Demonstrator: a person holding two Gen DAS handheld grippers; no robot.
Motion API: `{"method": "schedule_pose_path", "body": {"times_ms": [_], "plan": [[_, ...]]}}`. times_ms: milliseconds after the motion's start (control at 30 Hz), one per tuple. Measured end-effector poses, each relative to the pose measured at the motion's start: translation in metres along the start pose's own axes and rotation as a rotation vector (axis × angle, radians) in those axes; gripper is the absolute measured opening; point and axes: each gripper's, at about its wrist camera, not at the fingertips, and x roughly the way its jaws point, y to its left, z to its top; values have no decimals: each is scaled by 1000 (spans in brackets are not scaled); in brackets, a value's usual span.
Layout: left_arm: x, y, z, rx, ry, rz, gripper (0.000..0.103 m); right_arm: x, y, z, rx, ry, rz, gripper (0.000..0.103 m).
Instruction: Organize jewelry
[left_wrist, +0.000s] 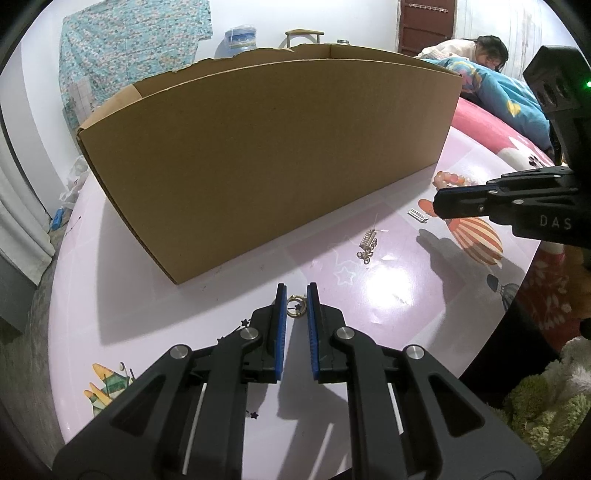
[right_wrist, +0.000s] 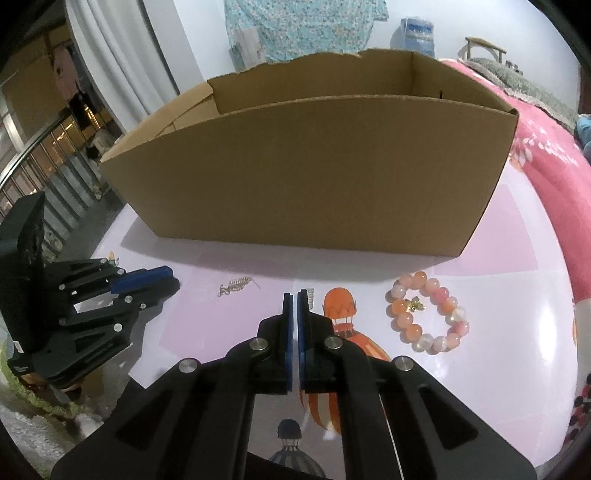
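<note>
My left gripper (left_wrist: 296, 295) points down at the pink table (left_wrist: 184, 314), shut on a small gold ring (left_wrist: 295, 308) held between its blue pads. It also shows in the right wrist view as the left gripper (right_wrist: 170, 278). My right gripper (right_wrist: 295, 294) is shut with nothing between its pads, just above the table; its tip (left_wrist: 437, 202) shows at the right. A small silver clip (left_wrist: 417, 215) lies on the table beside that tip, the same clip (right_wrist: 312, 296). A gold chain charm (left_wrist: 368, 242) (right_wrist: 236, 286) lies between the grippers. A pink bead bracelet (right_wrist: 428, 317) (left_wrist: 450, 180) lies to the right.
A large open cardboard box (left_wrist: 258, 166) (right_wrist: 314, 177) stands across the far half of the table. Behind it is a bed with a pink cover (right_wrist: 546, 155), and a person (left_wrist: 487, 48) lies on it under a blue quilt. A green fluffy rug (left_wrist: 546, 406) is beyond the table's right edge.
</note>
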Motion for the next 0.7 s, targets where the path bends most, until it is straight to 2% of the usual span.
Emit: {"method": "schedule_pose_path", "body": {"times_ms": [33,100,267,367,400,500,700], "plan": [[0,0,0,0,0,0,10,1,0,0,-5,3,-17,15],[1,0,0,1,1,2,10,5,2,3,-14,3,-26,25],[1,-1,1,-2,1,9,10,21,8,8,-51,49,-51,25],[1,-1,0,-5,0,9,10,23,12,8,-87,62,-76,21],[2,-1,0,-8,-1,9,10,23,15,7,-115,68,-105,16],[1,0,-1,-12,-5,6,10,22,14,8,-104,88,-86,5],[2,-1,-1,-12,-6,4,10,20,9,7,-67,87,-65,5]]}}
